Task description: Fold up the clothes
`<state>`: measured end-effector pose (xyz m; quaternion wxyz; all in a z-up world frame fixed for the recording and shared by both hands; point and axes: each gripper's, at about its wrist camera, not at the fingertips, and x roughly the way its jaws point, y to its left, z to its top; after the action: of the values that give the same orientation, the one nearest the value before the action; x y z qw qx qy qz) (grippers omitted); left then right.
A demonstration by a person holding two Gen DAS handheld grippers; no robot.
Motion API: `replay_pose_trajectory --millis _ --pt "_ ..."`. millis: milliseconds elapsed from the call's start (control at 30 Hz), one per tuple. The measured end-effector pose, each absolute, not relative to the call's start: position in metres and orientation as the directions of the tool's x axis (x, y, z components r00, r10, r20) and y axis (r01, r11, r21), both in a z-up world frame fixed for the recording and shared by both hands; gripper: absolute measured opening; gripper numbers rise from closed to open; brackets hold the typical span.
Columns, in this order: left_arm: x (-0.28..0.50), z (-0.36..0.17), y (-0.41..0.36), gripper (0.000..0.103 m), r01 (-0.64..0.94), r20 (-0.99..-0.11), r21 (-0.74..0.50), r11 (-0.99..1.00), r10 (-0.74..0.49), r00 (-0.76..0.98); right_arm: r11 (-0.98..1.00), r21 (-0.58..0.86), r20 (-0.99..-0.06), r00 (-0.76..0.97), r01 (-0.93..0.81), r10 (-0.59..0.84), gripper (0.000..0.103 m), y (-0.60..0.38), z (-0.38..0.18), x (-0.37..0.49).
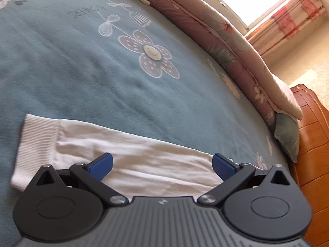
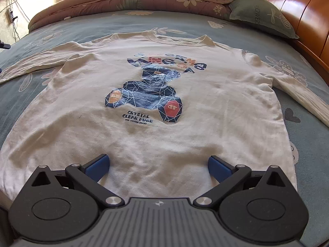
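A white long-sleeved shirt (image 2: 156,135) with a dark blue bear print lies flat, face up, on the blue bed sheet (image 2: 308,144), both sleeves spread out to the sides. My right gripper (image 2: 158,167) is open just above the shirt's hem, nothing between its blue pads. In the left wrist view one white sleeve (image 1: 133,164) with a ribbed cuff (image 1: 35,150) stretches across the sheet (image 1: 82,72). My left gripper (image 1: 162,167) hangs open over the sleeve's middle, holding nothing.
A rolled floral quilt (image 2: 144,2) runs along the far side of the bed, with a green pillow (image 2: 261,16) at its right end. A wooden headboard (image 2: 304,16) borders the bed on the right. A window with pink curtains (image 1: 292,18) lies beyond the quilt.
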<state>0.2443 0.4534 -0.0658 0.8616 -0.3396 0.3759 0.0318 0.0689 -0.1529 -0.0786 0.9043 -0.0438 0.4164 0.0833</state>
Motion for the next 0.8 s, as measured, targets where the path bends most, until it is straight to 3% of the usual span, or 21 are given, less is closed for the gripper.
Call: replay_pose_trajectory --millis 300,500,733,800 --pt "0.244 -0.056 0.463 0.102 -0.374 -0.705 -0.448 0.812 -0.063 0.707 0.981 -0.012 -0.760 0.639 -0.196 0.119 0.103 -0.153 -0.079 0.069" --pt "0.237 -0.056 0.427 0.102 -0.219 -0.715 -0.427 0.877 -0.180 0.676 0.982 -0.012 -0.757 0.644 -0.188 0.114 0.103 -0.152 -0.079 0.070" --pt "0.229 -0.052 0.414 0.102 -0.409 -0.820 -0.115 0.905 0.146 0.553 0.981 -0.010 -0.748 0.653 -0.195 0.122 0.103 -0.154 -0.080 0.068" --pt "0.231 -0.036 0.388 0.102 -0.325 -0.786 -0.114 0.939 0.115 0.608 0.981 -0.011 -0.745 0.656 -0.193 0.121 0.103 -0.154 -0.080 0.068"
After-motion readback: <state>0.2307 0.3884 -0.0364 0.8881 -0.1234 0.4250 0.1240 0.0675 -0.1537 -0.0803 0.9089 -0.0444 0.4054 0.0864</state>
